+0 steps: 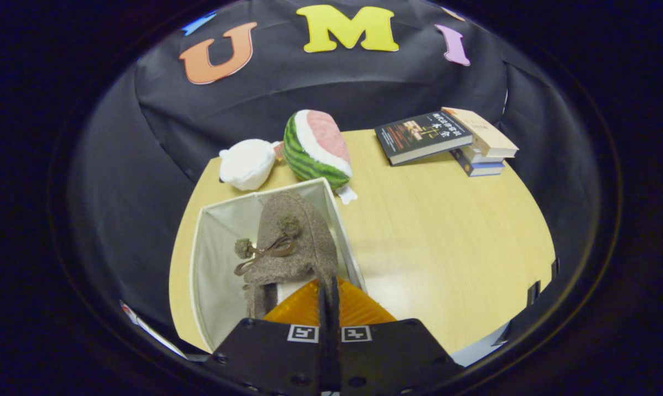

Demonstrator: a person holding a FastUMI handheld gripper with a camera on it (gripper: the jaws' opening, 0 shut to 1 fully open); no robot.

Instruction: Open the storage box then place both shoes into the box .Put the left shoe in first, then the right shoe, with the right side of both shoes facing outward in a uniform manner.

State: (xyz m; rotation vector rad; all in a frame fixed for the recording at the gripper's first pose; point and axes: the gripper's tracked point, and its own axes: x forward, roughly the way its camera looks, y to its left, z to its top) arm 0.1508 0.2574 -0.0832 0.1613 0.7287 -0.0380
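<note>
Gripper (329, 308): our orange fingers pinched on the brown felt shoe (292, 242) at its rim, held over the open white storage box (210, 258). Risk, we judge: thin hold slips, or the shoe lands turned the wrong way.

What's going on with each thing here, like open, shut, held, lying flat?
Gripper: shut on the shoe's collar.
Brown shoe: held over the box.
Storage box: open.
Books: closed, stacked.
Watermelon plush: resting behind the box.
White plush: lying beside it.
</note>
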